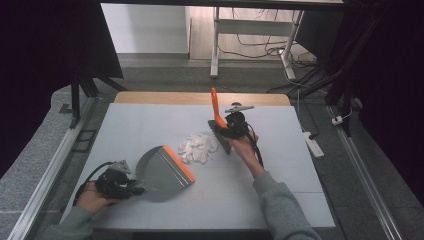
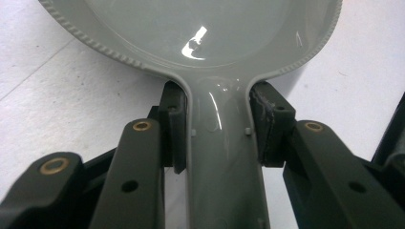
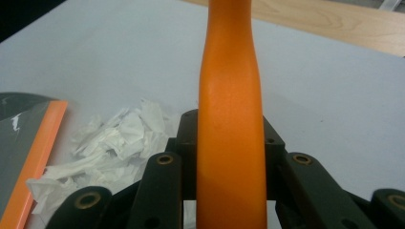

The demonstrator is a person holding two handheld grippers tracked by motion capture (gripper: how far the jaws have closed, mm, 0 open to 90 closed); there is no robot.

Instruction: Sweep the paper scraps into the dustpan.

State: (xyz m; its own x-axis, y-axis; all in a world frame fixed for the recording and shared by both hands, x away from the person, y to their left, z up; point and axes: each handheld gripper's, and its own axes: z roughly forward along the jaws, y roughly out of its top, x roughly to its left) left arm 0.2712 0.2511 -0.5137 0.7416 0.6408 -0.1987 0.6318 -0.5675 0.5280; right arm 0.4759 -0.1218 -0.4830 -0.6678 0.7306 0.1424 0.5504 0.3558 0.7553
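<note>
High view shows the large pale grey counter [image 1: 150,125], with bare wood along its far edge, in the middle of the frame. On it, at lower left of centre, lies the grey plastic dustpan with an orange rubber lip [image 1: 162,172], its lip turned toward the upper right of the frame. The left hand-held gripper [image 1: 131,189] at the lower left is clamped on the dustpan's grey handle; in the left gripper view both pads [image 2: 173,126] press on the handle's sides. The pan's inside looks empty and shiny there, with no scrap in it as far as I can see.

Right of centre, the right hand-held gripper [image 1: 223,128] grips the orange plastic handle of a small brush [image 1: 215,107], which stands nearly upright; its dark head is at the counter, just beside the pile. In the right gripper view this orange handle fills the gap between the jaws.

Between brush and dustpan lies the heap of small white paper scraps [image 1: 199,147], close to the orange lip but I think not on it.

In my judgement the sweeping is only at its beginning: both tools are in hand, all scraps wait to be pushed into the pan.
</note>
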